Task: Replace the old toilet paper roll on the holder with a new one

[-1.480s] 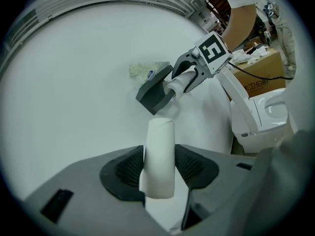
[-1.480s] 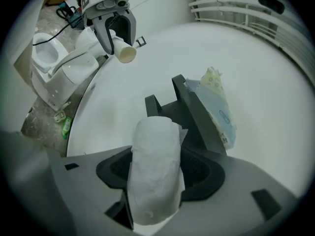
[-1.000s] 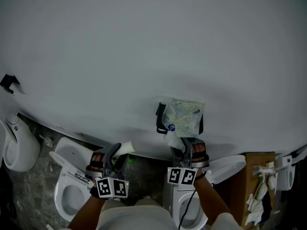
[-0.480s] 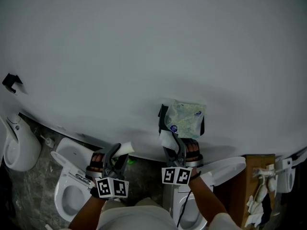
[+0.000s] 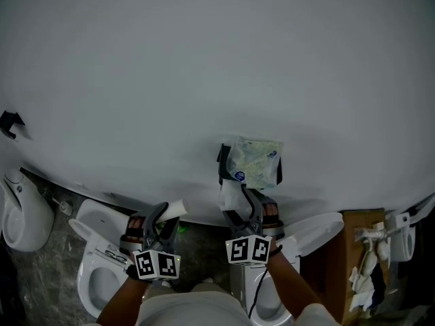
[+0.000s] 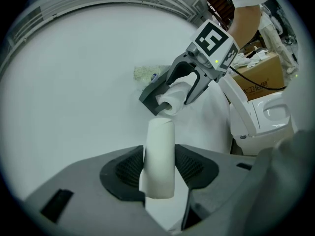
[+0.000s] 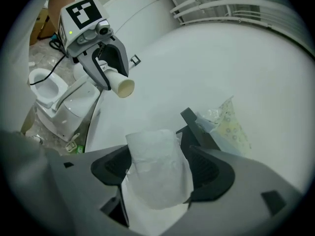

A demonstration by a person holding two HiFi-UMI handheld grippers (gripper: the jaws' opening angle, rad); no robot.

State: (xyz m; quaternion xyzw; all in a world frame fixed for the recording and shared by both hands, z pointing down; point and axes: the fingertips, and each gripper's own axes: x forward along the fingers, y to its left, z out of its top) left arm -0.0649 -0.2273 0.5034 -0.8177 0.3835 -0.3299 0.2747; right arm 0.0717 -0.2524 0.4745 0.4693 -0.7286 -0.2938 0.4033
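New roll (image 7: 156, 181) — light, soft, easily crushed, best taken across its round sides with the core left free — sits just below the wall holder (image 5: 222, 163) between the jaws of the right tool (image 7: 160, 154), which have just been opening yet touch the paper on both sides. The left tool (image 6: 160, 167) is clamped on the bare cardboard tube (image 6: 160, 136). Only the left gripper view shows the roll's open core end beside the holder's black arm.
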